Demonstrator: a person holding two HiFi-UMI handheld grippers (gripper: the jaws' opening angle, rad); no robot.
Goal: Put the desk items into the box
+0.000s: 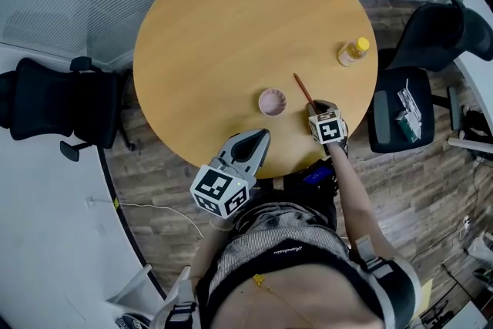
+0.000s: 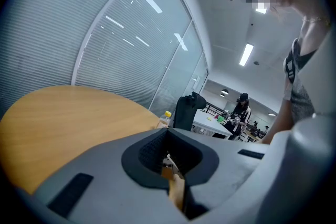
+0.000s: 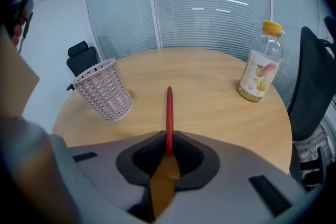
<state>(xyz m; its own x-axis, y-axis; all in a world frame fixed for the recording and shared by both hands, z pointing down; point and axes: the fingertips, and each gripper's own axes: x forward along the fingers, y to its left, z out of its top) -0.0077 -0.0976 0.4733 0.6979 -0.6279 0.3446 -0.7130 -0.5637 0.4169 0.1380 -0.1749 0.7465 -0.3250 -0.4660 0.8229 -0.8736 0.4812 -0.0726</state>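
A red pen (image 1: 303, 90) lies pointing away from me over the round wooden table (image 1: 231, 19). My right gripper (image 1: 317, 109) is at its near end. In the right gripper view the red pen (image 3: 169, 113) runs straight out from between the jaws, and the right gripper (image 3: 169, 152) looks shut on that end. A pink woven cup (image 1: 272, 101) stands upright just left of the pen, also seen as the pink cup (image 3: 104, 91). My left gripper (image 1: 260, 136) hovers at the table's near edge, left gripper (image 2: 170, 165) shut with nothing in it.
A clear bottle with a yellow cap (image 1: 353, 52) stands near the right rim; it shows as the bottle (image 3: 259, 71) too. Black office chairs stand at the left (image 1: 54, 100) and right (image 1: 400, 108). Glass walls with blinds ring the far side.
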